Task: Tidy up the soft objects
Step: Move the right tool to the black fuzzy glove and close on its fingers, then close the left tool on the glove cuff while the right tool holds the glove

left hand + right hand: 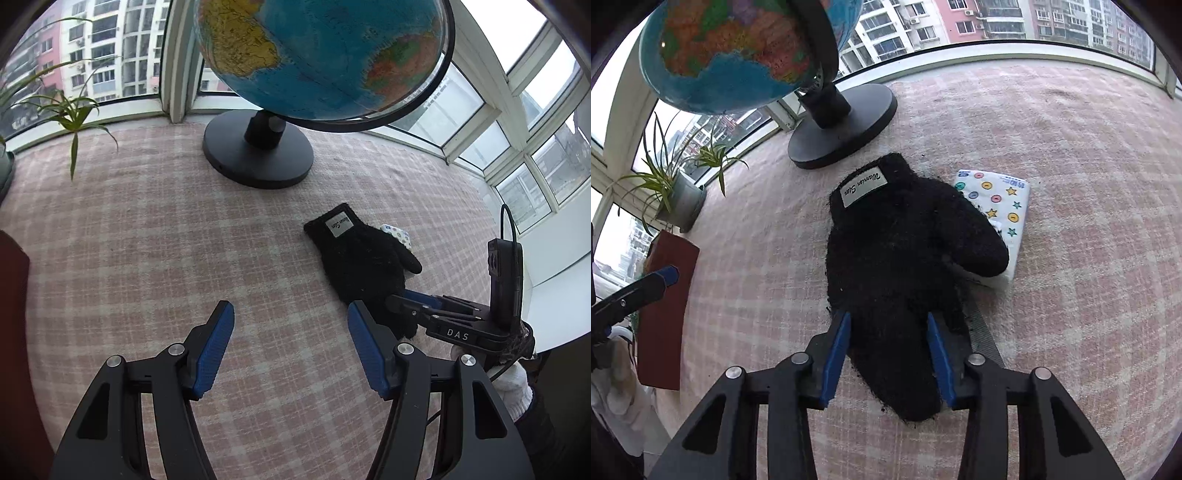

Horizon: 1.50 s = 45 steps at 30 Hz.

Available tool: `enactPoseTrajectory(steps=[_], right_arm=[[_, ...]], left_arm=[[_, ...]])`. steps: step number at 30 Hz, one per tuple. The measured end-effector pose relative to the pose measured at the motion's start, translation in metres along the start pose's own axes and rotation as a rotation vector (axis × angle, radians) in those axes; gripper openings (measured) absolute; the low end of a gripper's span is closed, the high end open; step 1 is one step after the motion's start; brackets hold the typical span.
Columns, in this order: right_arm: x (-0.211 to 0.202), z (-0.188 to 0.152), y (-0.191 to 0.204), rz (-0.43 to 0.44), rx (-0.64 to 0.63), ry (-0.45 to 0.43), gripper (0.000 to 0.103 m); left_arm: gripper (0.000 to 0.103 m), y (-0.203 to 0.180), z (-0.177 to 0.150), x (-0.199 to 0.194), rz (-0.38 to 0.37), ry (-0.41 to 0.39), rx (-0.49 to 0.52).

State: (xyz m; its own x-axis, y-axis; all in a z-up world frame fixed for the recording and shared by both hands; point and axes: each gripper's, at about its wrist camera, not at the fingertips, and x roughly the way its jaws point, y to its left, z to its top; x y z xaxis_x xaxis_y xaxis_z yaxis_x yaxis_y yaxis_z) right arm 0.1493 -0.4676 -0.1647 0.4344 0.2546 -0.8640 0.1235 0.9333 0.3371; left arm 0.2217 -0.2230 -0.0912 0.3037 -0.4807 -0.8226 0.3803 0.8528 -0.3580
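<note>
**Black Glove Pinched at the Fingers, Ready to Lift**

Seen on a pink checked cloth (1071, 155) by a bay window: a fuzzy black glove (897, 251) lying flat, cuff and white label toward a globe (738, 51) on its round black base, thumb draped over a small tissue pack (1001, 206) printed with stars and buttons. Right gripper (890, 354) angled steeply down, blue pads on either side of the glove's finger end and pressing into the pile, gripping the knit. Left gripper (291, 343) hovering just beside, jaws apart with only cloth between them, holding nothing. Off to the side, a spider plant (665, 181) in a grey pot and a dark red box (665, 314).

Judged as the pick-up step, barely begun. Best done by lifting slowly and straight up, so that the thumb slides off the tissue pack without dragging it along. Worth checking before the rise that only knit sits between the pads: a fold of the checked cloth caught underneath would pull the whole cover and could rock the globe. Limp fabric likely to hang and swing from one pinched end, hence a high enough lift to clear the pack, with the free left gripper well placed to take the cuff and steady it.
</note>
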Motion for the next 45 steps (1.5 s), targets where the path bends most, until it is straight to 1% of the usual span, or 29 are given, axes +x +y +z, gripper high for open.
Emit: enactPoseTrajectory(steps=[4,7,10,14,17,20,22,24,27,33,35,40,42,45], right_arm=[[0.009,-0.001,0.016,0.031,-0.026,0.015,0.025],[0.015,-0.006,0.028,0.08,-0.022,0.021,0.022],[0.016,-0.013,0.041,0.12,-0.021,0.011,0.02],[0.013,-0.022,0.053,0.237,0.014,0.009,0.019],[0.013,-0.034,0.062,0.319,0.033,0.028,0.019],[0.017,-0.049,0.072,0.352,0.022,0.061,0.019],[0.019,-0.062,0.077,0.368,0.006,0.09,0.019],[0.019,-0.073,0.08,0.364,-0.02,0.111,0.019],[0.015,-0.088,0.079,0.334,-0.049,0.126,0.019],[0.005,-0.101,0.065,0.289,-0.045,0.132,0.019],[0.004,-0.104,0.063,0.275,-0.052,0.136,0.019],[0.001,-0.108,0.063,0.26,-0.06,0.135,0.019],[0.001,-0.109,0.062,0.257,-0.059,0.134,0.019],[0.001,-0.11,0.062,0.248,-0.061,0.134,0.019]], left_arm=[[0.063,0.014,0.0,-0.002,0.012,-0.004,-0.028],[0.063,0.023,0.0,-0.005,0.021,-0.012,-0.042],[0.063,0.032,0.001,-0.008,0.028,-0.015,-0.056],[0.063,0.039,0.001,-0.01,0.035,-0.015,-0.061],[0.063,0.042,0.001,-0.01,0.035,-0.017,-0.066],[0.063,0.043,-0.002,-0.007,0.025,-0.006,-0.068],[0.063,0.041,-0.006,-0.001,0.019,0.016,-0.059],[0.063,0.038,-0.011,0.007,0.015,0.042,-0.047],[0.063,0.033,-0.02,0.021,0.003,0.088,-0.028],[0.063,0.02,-0.036,0.05,-0.075,0.183,-0.045],[0.063,0.016,-0.039,0.058,-0.09,0.205,-0.05],[0.063,0.009,-0.044,0.073,-0.098,0.233,-0.054],[0.063,0.01,-0.045,0.079,-0.085,0.241,-0.056],[0.063,0.008,-0.044,0.081,-0.08,0.224,-0.051]])
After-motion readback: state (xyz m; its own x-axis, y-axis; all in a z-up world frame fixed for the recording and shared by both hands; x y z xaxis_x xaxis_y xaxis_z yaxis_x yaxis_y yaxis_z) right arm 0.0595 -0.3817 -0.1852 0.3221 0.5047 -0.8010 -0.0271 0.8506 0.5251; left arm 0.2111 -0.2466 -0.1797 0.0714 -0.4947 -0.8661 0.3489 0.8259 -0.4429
